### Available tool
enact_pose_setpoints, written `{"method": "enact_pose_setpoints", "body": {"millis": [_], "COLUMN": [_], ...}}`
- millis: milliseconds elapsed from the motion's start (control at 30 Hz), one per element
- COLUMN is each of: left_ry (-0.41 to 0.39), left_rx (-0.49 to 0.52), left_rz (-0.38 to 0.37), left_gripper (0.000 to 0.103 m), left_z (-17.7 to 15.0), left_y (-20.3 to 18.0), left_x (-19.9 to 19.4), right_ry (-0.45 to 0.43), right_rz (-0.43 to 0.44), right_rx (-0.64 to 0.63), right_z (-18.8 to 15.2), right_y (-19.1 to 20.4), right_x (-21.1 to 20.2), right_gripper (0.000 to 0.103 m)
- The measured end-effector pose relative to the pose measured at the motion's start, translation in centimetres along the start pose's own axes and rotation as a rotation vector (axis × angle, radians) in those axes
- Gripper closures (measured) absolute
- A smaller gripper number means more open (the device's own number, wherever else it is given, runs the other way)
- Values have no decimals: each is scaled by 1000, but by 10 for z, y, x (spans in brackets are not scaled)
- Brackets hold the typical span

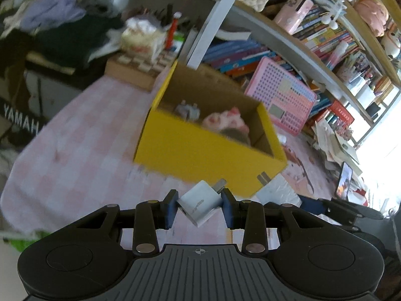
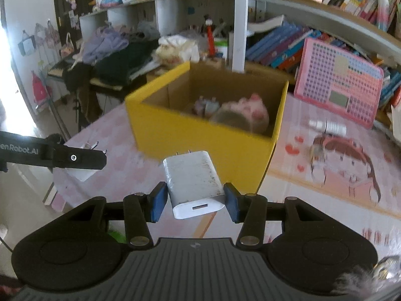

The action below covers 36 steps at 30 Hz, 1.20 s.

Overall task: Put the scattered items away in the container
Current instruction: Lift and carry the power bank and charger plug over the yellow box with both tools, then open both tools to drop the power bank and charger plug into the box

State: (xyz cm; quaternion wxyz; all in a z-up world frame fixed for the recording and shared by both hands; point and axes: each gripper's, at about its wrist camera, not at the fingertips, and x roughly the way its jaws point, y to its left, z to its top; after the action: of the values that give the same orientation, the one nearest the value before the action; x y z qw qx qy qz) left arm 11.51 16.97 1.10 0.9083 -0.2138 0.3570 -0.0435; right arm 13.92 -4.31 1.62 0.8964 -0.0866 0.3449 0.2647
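our left claw [image 1: 199, 204] grips a small charger [image 1: 198, 204], our right claw [image 2: 195, 198] a bigger charger [image 2: 194, 180]. the yellow box [image 2: 200, 138] lies just beyond both, its opening up.

Yellow box [image 2: 200, 140]: stood mid-frame in both views, top open, its left inner half bare, its right half taken by a pink plush [image 2: 248, 110]. Pink tablecloth [image 1: 82, 135]: lay clear at left of the left wrist view. White post [image 2: 239, 25]: rose directly behind the box's far wall.
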Motion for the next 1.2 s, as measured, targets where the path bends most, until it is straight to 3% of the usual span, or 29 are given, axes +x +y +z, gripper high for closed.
{"method": "enact_pose_setpoints", "body": {"millis": [200, 400, 733, 933, 1100, 1200], "left_ry": [-54, -49, 108, 91, 149, 173], "left_rx": [78, 152, 266, 210, 221, 244], "left_rz": [21, 40, 44, 101, 186, 188], "left_gripper": [68, 68, 68, 68, 68, 68], "left_z": [42, 73, 82, 91, 103, 108], "left_y": [-21, -38, -68, -45, -32, -35], "left_x": [30, 74, 151, 152, 175, 186], "right_ry": [-81, -126, 35, 111, 159, 160], "right_rz": [14, 23, 148, 158, 185, 180], "right_rx": [0, -2, 79, 34, 15, -8], "right_z": [50, 99, 162, 171, 170, 174], "right_y": [-29, -57, -90, -81, -75, -73], "right_x": [17, 49, 145, 190, 224, 232], "right_gripper": [57, 57, 56, 61, 62, 62]}}
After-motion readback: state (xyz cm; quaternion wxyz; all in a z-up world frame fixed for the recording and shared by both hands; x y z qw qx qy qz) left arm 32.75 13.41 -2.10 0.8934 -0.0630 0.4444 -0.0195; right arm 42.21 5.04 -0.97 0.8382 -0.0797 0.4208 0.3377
